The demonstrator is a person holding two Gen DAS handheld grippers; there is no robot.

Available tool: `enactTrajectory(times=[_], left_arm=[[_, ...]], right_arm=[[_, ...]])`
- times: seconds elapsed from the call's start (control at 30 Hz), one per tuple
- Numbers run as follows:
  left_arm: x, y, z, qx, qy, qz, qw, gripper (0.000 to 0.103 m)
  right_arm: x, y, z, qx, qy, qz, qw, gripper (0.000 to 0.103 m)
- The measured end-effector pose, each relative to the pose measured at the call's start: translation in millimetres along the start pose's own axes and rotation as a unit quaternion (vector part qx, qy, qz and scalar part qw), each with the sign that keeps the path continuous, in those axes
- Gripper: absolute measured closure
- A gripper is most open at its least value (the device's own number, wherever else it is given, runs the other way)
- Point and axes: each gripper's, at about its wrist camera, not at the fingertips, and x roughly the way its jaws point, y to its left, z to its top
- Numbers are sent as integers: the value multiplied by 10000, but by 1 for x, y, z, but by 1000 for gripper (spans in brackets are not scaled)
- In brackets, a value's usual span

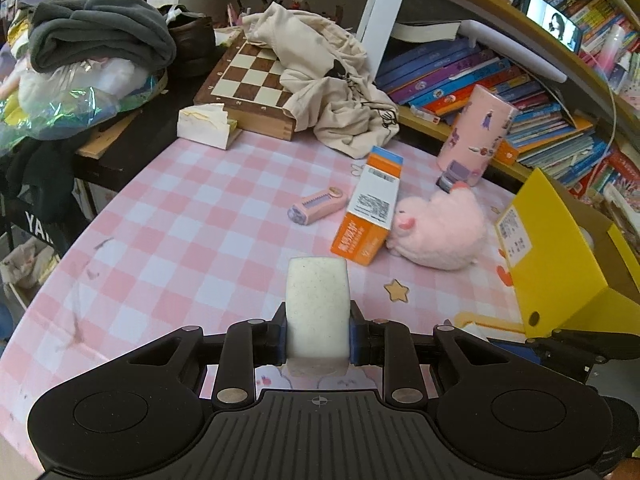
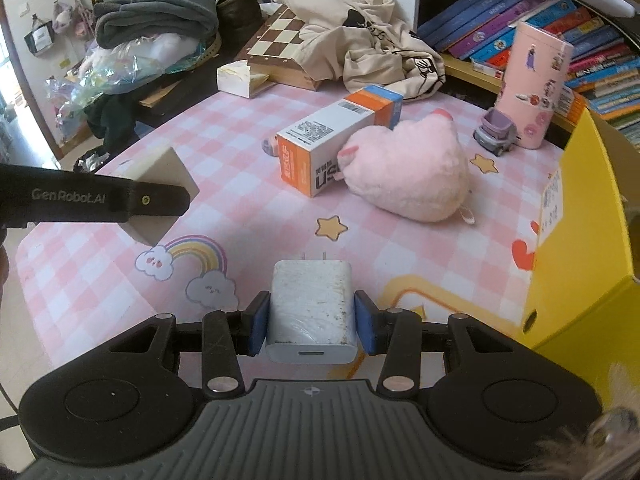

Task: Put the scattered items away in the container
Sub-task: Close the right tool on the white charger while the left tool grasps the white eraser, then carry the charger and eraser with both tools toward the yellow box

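Observation:
My left gripper (image 1: 318, 330) is shut on a cream speckled block (image 1: 318, 308), held above the pink checked tablecloth; the block (image 2: 164, 188) and the left gripper's finger show at the left of the right wrist view. My right gripper (image 2: 312, 322) is shut on a white USB charger (image 2: 310, 312) with its prongs pointing forward. The yellow box container (image 1: 560, 264) stands at the right, also in the right wrist view (image 2: 580, 248). On the cloth lie an orange-and-white carton (image 1: 370, 208), a pink plush toy (image 1: 440, 232), a pink comb-like gadget (image 1: 318, 205) and a small toy car (image 2: 496, 134).
A pink sticker-covered cylinder (image 1: 476, 132) stands near a bookshelf (image 1: 500, 80) at the back right. A chessboard box (image 1: 252, 84) with a beige cloth (image 1: 328, 76), a tissue box (image 1: 208, 124) and piled clothes (image 1: 100, 32) lie at the back left.

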Motion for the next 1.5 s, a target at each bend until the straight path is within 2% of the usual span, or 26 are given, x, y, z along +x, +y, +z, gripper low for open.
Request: enactTrajectory(times=[0.83,1.5], left_arm=[[-67,-15,-36,-11,-210,-528,9984,78],[-81,-34,-54,227,-155,-910,9955,78]], right_arm=[[-67,15,-40,270,-298,-113,9991,62],[-101,17,-68,520,-459,-464,9965,62]])
